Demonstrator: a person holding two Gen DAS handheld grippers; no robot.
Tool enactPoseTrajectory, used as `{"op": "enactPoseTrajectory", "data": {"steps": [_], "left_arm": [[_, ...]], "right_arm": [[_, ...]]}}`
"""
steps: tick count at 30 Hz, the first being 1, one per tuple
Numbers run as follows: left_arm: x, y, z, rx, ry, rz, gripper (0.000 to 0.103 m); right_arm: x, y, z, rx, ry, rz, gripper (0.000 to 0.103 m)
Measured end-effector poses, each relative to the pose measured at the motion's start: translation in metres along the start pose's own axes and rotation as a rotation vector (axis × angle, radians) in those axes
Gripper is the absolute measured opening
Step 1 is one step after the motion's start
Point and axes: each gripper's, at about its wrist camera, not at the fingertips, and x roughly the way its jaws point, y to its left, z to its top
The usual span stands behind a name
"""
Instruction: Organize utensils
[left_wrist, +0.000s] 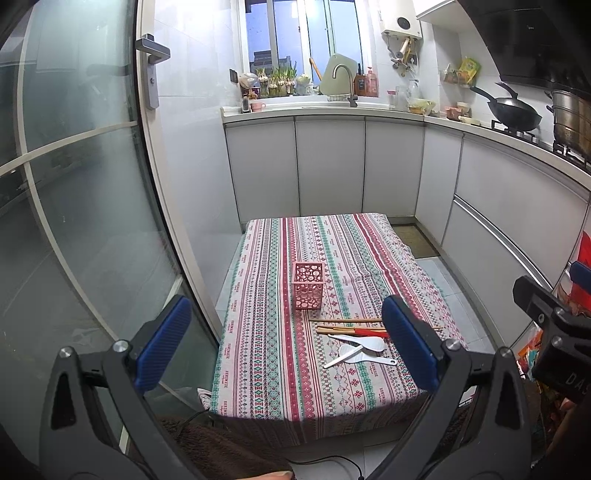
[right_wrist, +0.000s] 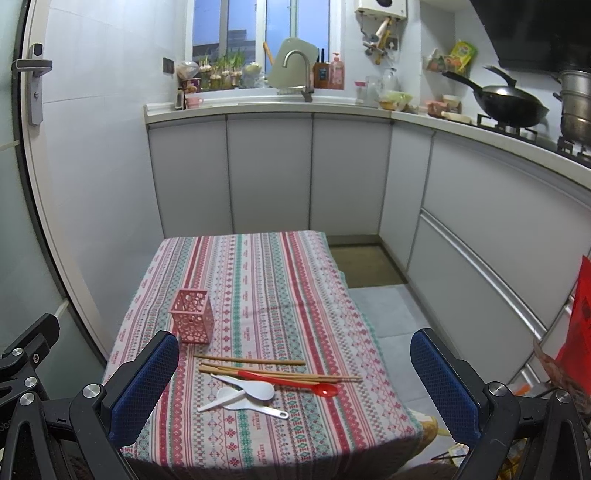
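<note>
Utensils (right_wrist: 266, 384) flat on tablecloth (right_wrist: 258, 288), ahead of both grippers' fingers (right_wrist: 146, 384); all spread, empty.

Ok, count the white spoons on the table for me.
2. Both lie crossed over each other near the front of the tablecloth, just in front of the chopsticks and red spoon: one white spoon with its bowl right, the other white spoon beneath it.

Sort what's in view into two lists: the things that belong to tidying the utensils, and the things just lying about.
For the job:
pink holder
wooden chopsticks
red spoon
white rice paddles
left gripper and right gripper, both open and empty

Just lying about:
wok
steel pot
faucet
pink cup
</note>
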Motion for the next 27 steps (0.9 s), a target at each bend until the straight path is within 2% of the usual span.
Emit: {"op": "enactPoseTrajectory", "data": {"steps": [27], "left_arm": [[-0.0006, 0.0020, 0.0013, 0.000, 0.000, 0.001, 0.102]], "right_arm": [[-0.0008, 0.0049, 0.0014, 0.002, -0.003, 0.006, 0.103]]}}
